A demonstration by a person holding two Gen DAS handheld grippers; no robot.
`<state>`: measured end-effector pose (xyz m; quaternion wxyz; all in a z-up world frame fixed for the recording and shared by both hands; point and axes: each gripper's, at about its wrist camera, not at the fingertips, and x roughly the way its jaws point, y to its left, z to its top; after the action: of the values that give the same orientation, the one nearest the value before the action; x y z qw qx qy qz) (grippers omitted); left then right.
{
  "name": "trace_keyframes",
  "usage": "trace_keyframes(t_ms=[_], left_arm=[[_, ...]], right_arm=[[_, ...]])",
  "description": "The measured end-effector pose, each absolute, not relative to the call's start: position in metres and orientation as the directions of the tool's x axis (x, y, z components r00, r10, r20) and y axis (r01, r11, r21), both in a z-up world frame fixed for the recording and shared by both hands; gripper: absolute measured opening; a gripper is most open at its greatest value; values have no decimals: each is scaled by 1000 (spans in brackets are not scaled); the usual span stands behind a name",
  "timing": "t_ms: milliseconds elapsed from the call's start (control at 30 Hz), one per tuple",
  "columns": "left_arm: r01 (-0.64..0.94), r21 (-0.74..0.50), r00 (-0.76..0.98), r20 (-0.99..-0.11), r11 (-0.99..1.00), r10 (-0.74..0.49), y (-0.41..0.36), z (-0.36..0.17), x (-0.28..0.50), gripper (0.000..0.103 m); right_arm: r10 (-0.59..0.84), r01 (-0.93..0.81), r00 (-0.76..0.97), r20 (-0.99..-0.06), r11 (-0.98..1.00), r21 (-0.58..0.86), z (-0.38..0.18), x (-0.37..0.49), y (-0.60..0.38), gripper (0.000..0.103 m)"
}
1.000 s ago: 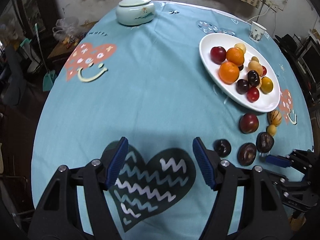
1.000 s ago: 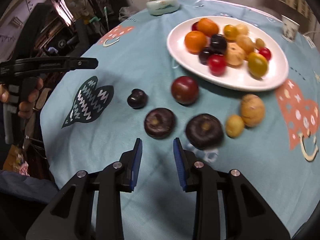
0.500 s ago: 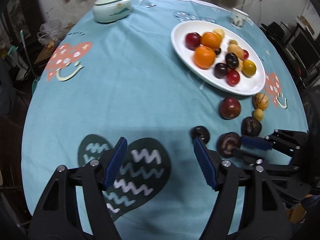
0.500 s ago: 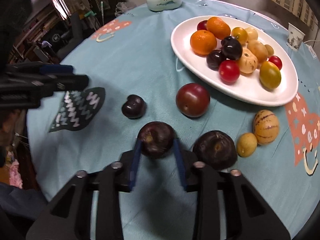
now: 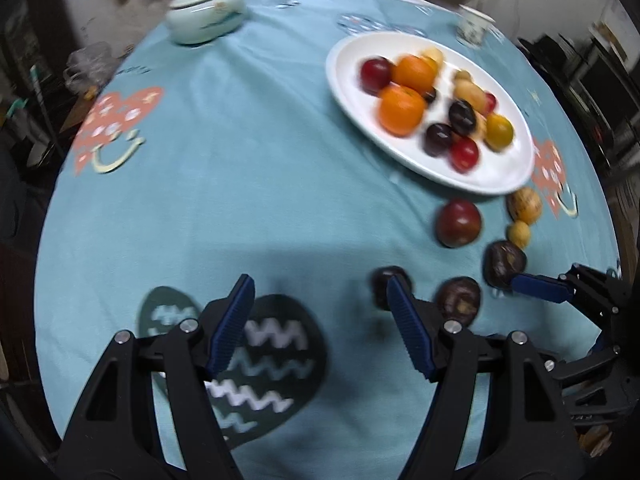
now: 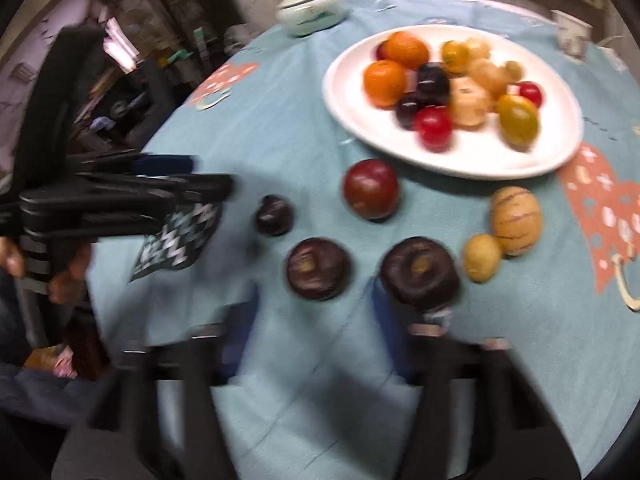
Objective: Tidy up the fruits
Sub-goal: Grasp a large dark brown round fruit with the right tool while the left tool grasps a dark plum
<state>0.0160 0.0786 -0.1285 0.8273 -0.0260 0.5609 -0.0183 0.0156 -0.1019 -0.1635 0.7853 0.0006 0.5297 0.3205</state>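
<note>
A white plate [image 6: 472,156] holds oranges, dark plums and several small fruits. Loose on the blue cloth in front of it lie two dark round fruits [image 6: 318,268] [image 6: 420,272], a small dark one [image 6: 275,215], a red one [image 6: 371,188], a striped yellow one [image 6: 516,220] and a small yellow one [image 6: 482,257]. My right gripper [image 6: 316,320] is blurred, its jaws opening. The left dark round fruit rests just ahead of its tips, untouched. My left gripper [image 5: 320,292] stands open over bare cloth, with the small dark fruit [image 5: 382,278] partly behind its right finger.
A pale lidded pot [image 5: 204,12] and a small cup [image 5: 474,28] stand at the table's far side. A dark heart patch [image 5: 264,364] lies under the left gripper. The round table's edge runs close on the left and right, with dark room clutter beyond.
Half a second ago my right jaws were shut on the left dark round fruit; now they have spread and drawn back, leaving it on the cloth. My left gripper has drifted toward the loose fruits.
</note>
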Motion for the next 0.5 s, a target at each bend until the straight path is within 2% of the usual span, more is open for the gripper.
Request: trace_keyframes(t_ms=[100, 233, 267, 300, 333, 500], left_arm=[[-36, -76, 372, -927, 996, -57, 93, -127, 14, 70], [-37, -93, 365, -928, 995, -73, 92, -129, 12, 70], [-29, -95, 361, -929, 995, -78, 90, -130, 12, 70], [-21, -94, 358, -930, 995, -80, 88, -131, 11, 70], [-16, -94, 354, -932, 995, -83, 86, -132, 11, 70], [36, -99, 337, -936, 994, -106, 67, -137, 10, 70]], right_arm=[[505, -516, 230, -832, 788, 336, -166, 18, -95, 66], [419, -572, 255, -871, 792, 214, -175, 19, -69, 65], [392, -586, 264, -881, 791, 176, -179, 19, -62, 51], [363, -608, 266, -893, 782, 137, -183, 16, -56, 45], [348, -625, 286, -893, 774, 101, -184, 13, -52, 45], [399, -604, 254, -881, 777, 178, -177, 15, -70, 44]])
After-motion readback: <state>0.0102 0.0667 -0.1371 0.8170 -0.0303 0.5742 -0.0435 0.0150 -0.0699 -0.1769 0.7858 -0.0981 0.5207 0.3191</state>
